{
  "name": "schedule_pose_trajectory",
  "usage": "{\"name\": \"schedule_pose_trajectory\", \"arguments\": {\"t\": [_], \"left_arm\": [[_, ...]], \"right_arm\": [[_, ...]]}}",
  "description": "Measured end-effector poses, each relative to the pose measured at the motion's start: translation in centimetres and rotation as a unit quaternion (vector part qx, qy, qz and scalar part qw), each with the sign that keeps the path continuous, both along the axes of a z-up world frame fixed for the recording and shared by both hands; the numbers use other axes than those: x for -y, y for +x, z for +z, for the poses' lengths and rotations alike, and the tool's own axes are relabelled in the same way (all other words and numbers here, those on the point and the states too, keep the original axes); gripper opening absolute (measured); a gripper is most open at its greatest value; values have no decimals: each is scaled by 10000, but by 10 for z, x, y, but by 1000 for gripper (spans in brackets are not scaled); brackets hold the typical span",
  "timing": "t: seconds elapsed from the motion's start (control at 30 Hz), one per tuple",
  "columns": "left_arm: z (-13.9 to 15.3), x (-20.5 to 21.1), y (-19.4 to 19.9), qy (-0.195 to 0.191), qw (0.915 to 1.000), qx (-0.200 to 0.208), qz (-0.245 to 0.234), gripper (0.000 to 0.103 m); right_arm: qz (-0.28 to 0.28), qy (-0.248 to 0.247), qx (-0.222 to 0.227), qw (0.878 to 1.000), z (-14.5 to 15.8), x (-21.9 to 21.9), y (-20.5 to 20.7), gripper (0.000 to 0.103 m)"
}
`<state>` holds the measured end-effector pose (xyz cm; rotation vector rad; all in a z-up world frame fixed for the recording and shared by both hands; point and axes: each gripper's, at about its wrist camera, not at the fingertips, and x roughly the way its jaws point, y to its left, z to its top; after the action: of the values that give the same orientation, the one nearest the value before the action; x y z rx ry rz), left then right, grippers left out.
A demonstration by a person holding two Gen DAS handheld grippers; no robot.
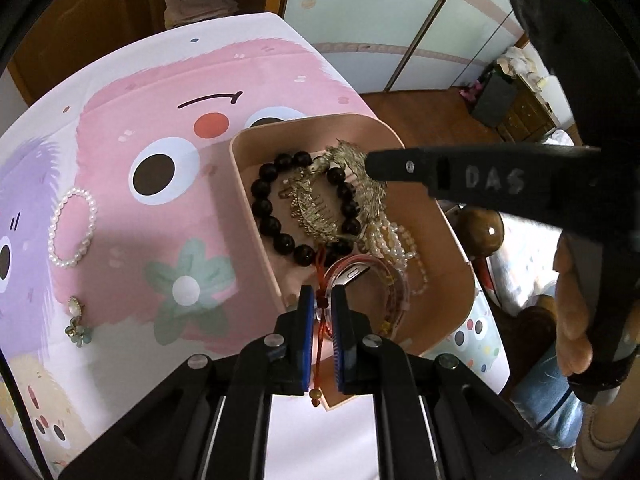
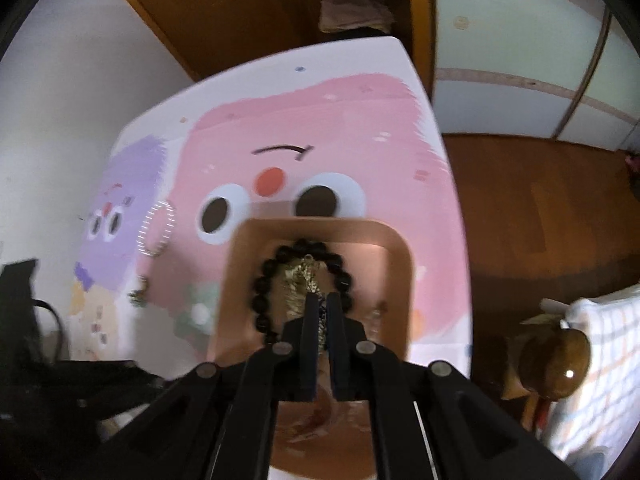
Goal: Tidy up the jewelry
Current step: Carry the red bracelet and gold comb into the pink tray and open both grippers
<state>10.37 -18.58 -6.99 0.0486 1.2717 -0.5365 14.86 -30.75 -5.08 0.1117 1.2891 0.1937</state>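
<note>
The left gripper [image 1: 323, 300] is matte black plastic with two flat parallel fingers faced with ribbed blue pads [image 1: 307, 316], driven by angled black linkage bars pinned with round silver screws. The right gripper [image 2: 322, 312] has the same black linkage, silver pivot screws and dark blue-lined fingers; seen from the left wrist camera, its finger carries one small silver screw and the pale scratched lettering "DAS". The bare-skinned right hand [image 1: 572, 312] wraps its black handle.
</note>
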Motion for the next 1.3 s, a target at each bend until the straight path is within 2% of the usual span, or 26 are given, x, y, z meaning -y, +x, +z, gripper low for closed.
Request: {"name": "schedule_pose_trajectory", "arguments": {"t": [0.13,0.2,0.27,0.57,0.63,0.7,0.77,1.03,1.13,1.3], "left_arm": [[7,-4,-2,-29,10000,71,64,13],[12,-8,-4,-45,9998,141,95,18],[18,-13,-5,-32,9996,253,147,19],[29,-44,-14,205,9975,502,443,24],[30,-52,-15,261,9969,530,524,29],[32,-61,-19,320,9960,571,608,38],[32,-68,-21,367,9951,612,688,41],[28,-96,-27,469,9930,545,936,41],[26,-105,-30,483,9922,506,1033,41],[25,-116,-32,567,9904,551,1130,41]], "right_arm": [[34,-183,-151,9997,-6,1,-1,10],[41,-244,-191,9995,-7,0,-2,23],[-4,-277,-161,9995,-6,0,-3,31],[-78,-134,31,9999,11,-4,-10,31],[-72,-138,52,9999,13,-8,-12,31],[-54,-183,52,9998,14,-13,-16,31],[-13,-171,51,9998,15,-19,-19,31],[40,-199,62,9998,12,-37,-38,31],[-108,-392,162,9990,13,-40,-45,31],[-278,-404,300,9983,14,-42,-53,31]]}}
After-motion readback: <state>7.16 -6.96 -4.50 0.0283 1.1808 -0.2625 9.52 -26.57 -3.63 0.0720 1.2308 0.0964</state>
